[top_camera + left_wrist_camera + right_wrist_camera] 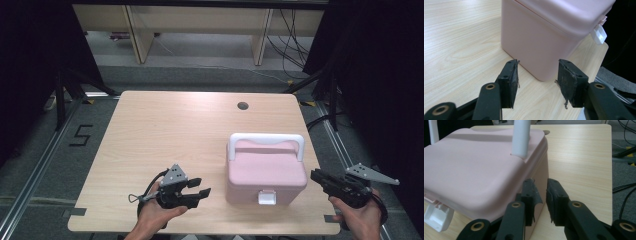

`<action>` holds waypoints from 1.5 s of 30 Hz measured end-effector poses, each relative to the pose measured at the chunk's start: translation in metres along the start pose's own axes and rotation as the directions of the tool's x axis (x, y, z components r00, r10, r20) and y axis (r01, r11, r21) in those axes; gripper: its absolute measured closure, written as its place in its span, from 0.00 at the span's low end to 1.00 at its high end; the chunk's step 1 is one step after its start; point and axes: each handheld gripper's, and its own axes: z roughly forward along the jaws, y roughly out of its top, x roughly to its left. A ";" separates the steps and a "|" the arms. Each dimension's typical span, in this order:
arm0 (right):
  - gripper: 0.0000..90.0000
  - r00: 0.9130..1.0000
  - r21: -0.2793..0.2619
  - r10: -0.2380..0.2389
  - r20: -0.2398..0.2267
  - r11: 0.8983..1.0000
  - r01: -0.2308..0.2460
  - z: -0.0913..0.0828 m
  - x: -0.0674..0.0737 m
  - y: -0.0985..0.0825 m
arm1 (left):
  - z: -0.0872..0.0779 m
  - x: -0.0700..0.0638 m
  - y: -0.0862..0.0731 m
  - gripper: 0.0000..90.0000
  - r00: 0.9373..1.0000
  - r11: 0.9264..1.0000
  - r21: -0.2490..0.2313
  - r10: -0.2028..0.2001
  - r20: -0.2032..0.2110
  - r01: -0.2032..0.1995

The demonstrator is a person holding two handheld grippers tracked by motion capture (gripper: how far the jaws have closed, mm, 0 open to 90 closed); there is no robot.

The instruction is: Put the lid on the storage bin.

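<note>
on the worktop (165,125), toward its four-o'clock quarter: one pink box (265,172), lid shut, white carry handle (266,139) raised, white front latch (266,198) seemingly still fastened at the near face. status: early; nothing lifted, nothing opened, neither claw touching the box, so the approach, the grip and any unlatching all appear left to do. left claw (199,187): at the box's nine o'clock, near but apart, jaws spread wide and empty. right claw (317,176): at the box's three o'clock, just beside its wall, jaws almost closed with a narrow gap, holding nothing. views compared: high view gives the whole layout, both hands, a cable hole (243,105) at twelve o'clock on the worktop, and floor beyond. left gripper view adds the box's lower corner (541,75) standing between the open pads (513,82), plus the latch (599,34) in profile. right gripper view adds the lid's smooth top (474,167), the handle post (521,137) entering it, and the latch (435,216) from above.
</note>
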 end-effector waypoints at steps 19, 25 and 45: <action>0.36 0.998 0.073 0.037 0.056 0.996 -0.041 -0.002 0.000 -0.034 | -0.017 0.011 -0.014 0.30 0.999 0.999 -0.036 0.031 -0.040 -0.033; 0.31 0.999 0.087 0.033 0.041 0.996 -0.036 -0.001 0.008 -0.045 | -0.022 0.010 -0.019 0.26 0.998 0.998 -0.041 0.038 -0.048 -0.040; 0.20 0.997 0.114 -0.065 -0.033 0.991 0.068 0.003 0.028 -0.074 | -0.040 0.012 -0.044 0.17 0.992 0.996 -0.014 0.081 -0.100 -0.083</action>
